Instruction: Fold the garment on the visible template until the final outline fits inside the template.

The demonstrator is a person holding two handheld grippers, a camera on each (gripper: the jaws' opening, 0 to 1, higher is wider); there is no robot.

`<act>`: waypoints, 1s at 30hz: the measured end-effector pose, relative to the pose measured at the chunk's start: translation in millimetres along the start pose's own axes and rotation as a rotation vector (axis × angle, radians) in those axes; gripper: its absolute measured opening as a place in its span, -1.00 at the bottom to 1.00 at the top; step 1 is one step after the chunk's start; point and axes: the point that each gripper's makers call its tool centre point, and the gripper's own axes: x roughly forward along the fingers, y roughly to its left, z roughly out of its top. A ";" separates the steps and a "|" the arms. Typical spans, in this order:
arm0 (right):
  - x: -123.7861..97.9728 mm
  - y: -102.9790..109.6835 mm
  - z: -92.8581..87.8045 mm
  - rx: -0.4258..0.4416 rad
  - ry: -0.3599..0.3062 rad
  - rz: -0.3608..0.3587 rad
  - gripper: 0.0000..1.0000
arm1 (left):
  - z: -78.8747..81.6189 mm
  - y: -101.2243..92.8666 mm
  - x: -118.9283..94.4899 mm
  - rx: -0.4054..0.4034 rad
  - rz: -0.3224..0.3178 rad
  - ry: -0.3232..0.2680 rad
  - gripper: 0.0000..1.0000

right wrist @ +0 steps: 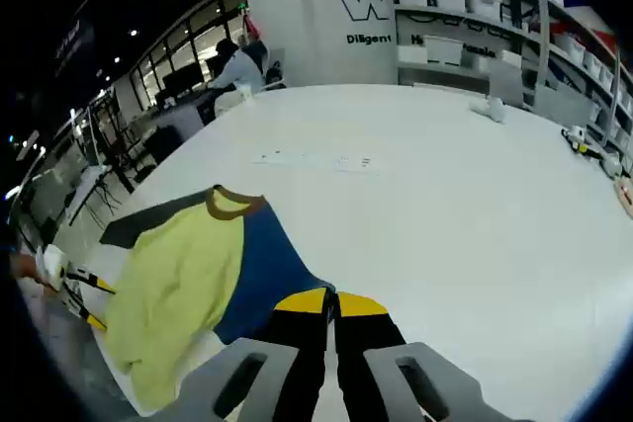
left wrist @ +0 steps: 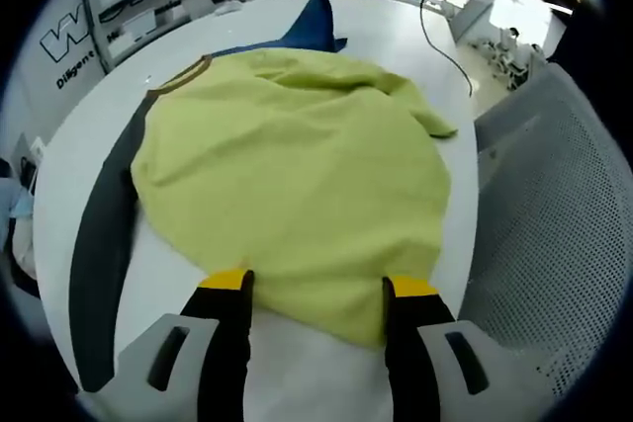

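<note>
your left gripper [left wrist: 316, 289] is hovering at the near hem of the yellow-green garment [left wrist: 297, 165], jaws standing wide apart and holding nothing. the garment is lying rumpled on the white surface [left wrist: 287, 363], partly over the dark template [left wrist: 99, 244], its brown collar [left wrist: 188, 74] toward the far side. your right gripper [right wrist: 331, 301] is pinching the blue part of the garment [right wrist: 259, 269], jaws pressed together on the cloth. a person [right wrist: 237, 66] is sitting in the background.

Left claw [left wrist: 316, 289], right claw [right wrist: 331, 301]: black fingers, yellow tips (grey bases).
</note>
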 end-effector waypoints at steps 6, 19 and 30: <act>11.0 -12.4 -11.1 -0.058 0.014 -0.067 -0.97 | 0.4 0.0 0.5 0.005 -0.004 0.003 0.01; 6.7 0.7 -45.0 -0.021 -0.021 -0.113 -0.60 | 1.1 -0.3 0.5 0.011 -0.007 -0.016 0.01; 13.8 56.5 -85.9 0.054 0.036 -0.003 -0.72 | 0.9 0.1 0.8 0.004 -0.003 -0.018 0.01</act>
